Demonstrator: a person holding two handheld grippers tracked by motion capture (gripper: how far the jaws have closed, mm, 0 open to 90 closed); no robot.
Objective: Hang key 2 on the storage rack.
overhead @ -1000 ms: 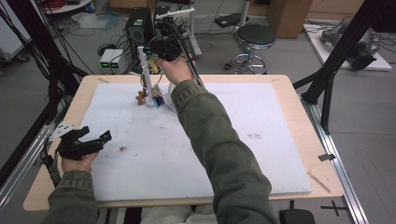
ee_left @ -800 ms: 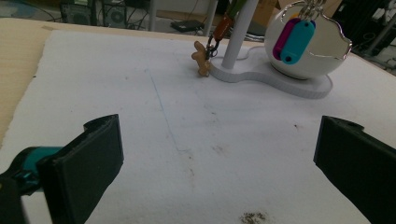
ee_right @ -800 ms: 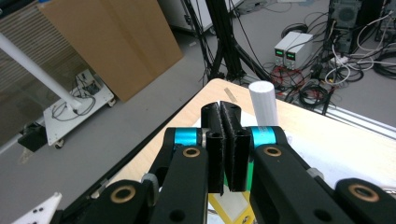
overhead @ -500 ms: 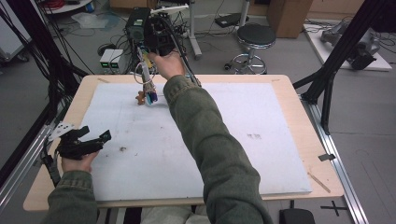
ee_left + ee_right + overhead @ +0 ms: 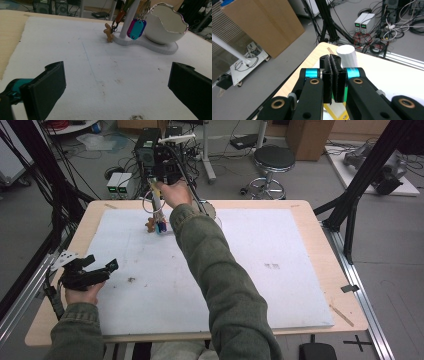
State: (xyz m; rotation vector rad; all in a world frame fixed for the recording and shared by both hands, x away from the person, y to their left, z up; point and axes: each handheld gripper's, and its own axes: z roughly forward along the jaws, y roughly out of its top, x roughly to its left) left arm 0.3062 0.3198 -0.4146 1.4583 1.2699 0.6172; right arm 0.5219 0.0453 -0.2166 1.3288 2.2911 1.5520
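Observation:
A white stand (image 5: 150,45) sits on the far left of the white mat (image 5: 280,270). Its upright post (image 5: 158,202) carries a brown figure charm (image 5: 150,225) and blue and purple key tags (image 5: 161,227); the charm (image 5: 108,32) and tags (image 5: 136,28) hang low by the base. A white eggshell-shaped bowl (image 5: 165,25) stands on the same base. My right gripper (image 5: 157,184) is shut, just over the top of the post (image 5: 346,56), with its pads (image 5: 329,62) pressed flat together. A yellow strip (image 5: 332,111) shows below it. My left gripper (image 5: 101,262) rests open at the near left.
A dark crumb stain (image 5: 131,280) lies on the mat near the left hand. A thin wooden stick (image 5: 341,315) lies on the bare table at the near right. Black frame struts (image 5: 350,205) rise at both sides, and a stool (image 5: 272,160) stands beyond the far edge.
The right hand has shifted a little left and toward the far edge, then sunk over the post's top. Its jaws stay shut. The left hand has not moved.

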